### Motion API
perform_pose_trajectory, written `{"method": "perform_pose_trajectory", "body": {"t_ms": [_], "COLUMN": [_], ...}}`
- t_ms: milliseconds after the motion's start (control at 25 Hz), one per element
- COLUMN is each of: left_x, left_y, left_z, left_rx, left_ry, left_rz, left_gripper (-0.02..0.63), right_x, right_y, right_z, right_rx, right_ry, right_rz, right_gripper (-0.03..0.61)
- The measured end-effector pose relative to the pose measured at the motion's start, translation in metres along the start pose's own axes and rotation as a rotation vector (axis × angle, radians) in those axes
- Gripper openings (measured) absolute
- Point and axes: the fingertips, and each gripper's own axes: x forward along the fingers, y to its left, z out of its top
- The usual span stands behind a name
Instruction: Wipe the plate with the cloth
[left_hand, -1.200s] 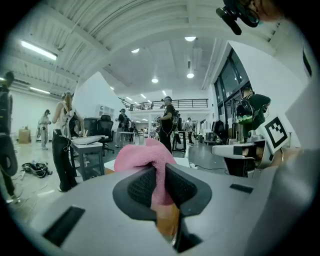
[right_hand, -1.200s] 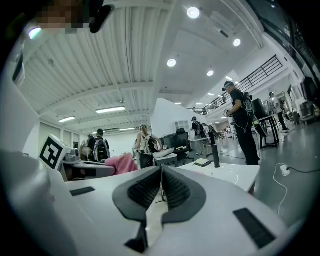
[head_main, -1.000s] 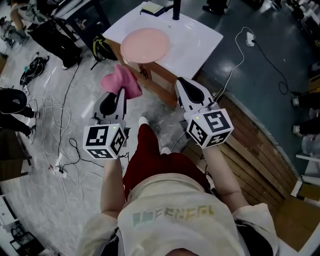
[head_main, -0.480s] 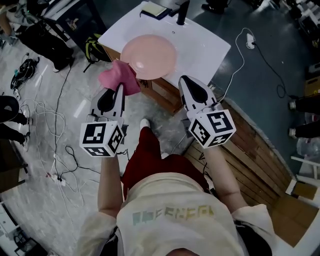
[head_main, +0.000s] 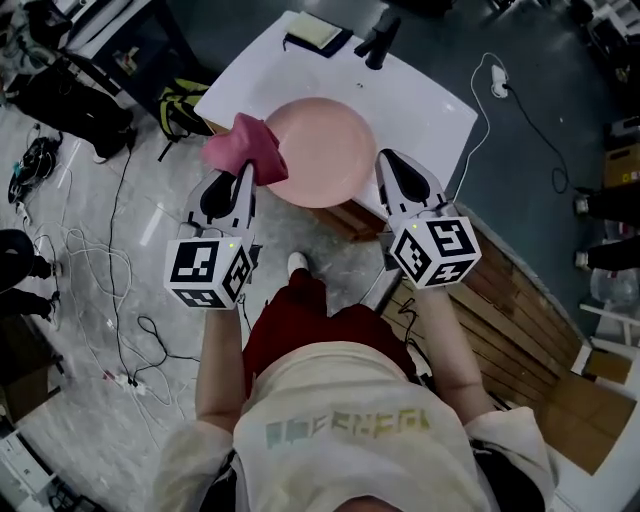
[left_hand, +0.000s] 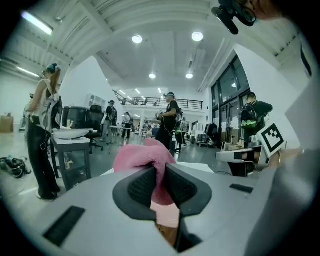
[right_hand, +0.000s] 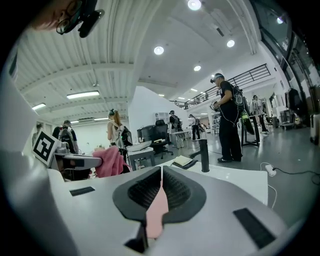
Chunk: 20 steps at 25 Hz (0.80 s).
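Head view: both forearms reach forward and down, side by side, each marker cube toward the person. The left gripper (head_main: 240, 185) points at the near left rim of the plate (head_main: 325, 150); the right gripper (head_main: 395, 172) meets the plate's near right rim.

Left gripper view: the jaws are clamped on the cloth (left_hand: 145, 159), which bulges up and out between the pads. In the head view the cloth (head_main: 245, 148) overlaps the plate's left edge.

Right gripper view: the jaws are closed on the plate's thin rim (right_hand: 157, 210), seen edge-on as a pink strip between the pads.

Surface: the plate is over the near part of a white table (head_main: 425, 100) and extends past its near edge. At the table's far edge are a notebook (head_main: 315, 35) and a black post (head_main: 378, 45).

Room: grey floor with loose cables (head_main: 120, 270) at left, wooden planks (head_main: 520, 330) at right, and a white cable (head_main: 480, 110) running beside the table. The gripper views show a large hall with ceiling lights, a balcony, tables and several standing people.
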Motion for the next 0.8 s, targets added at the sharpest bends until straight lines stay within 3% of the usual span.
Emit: {"method": "perform_pose_trajectory", "body": {"t_ms": [480,800], "left_x": [0.062,0.095], "left_y": [0.025,0.009], "left_z": [0.007,0.006], "left_rx": [-0.005,-0.001], "left_ry": [0.018,0.043], "left_rz": [-0.121,-0.17], "left_gripper": [0.061,0.061], "right_x": [0.048,0.063], "right_y": [-0.027,-0.05], "right_z": [-0.003,-0.016], "right_rx": [-0.047,-0.052], "right_ry": [0.072,0.129], "right_rz": [-0.128,-0.129], "right_gripper": [0.04,0.04]}}
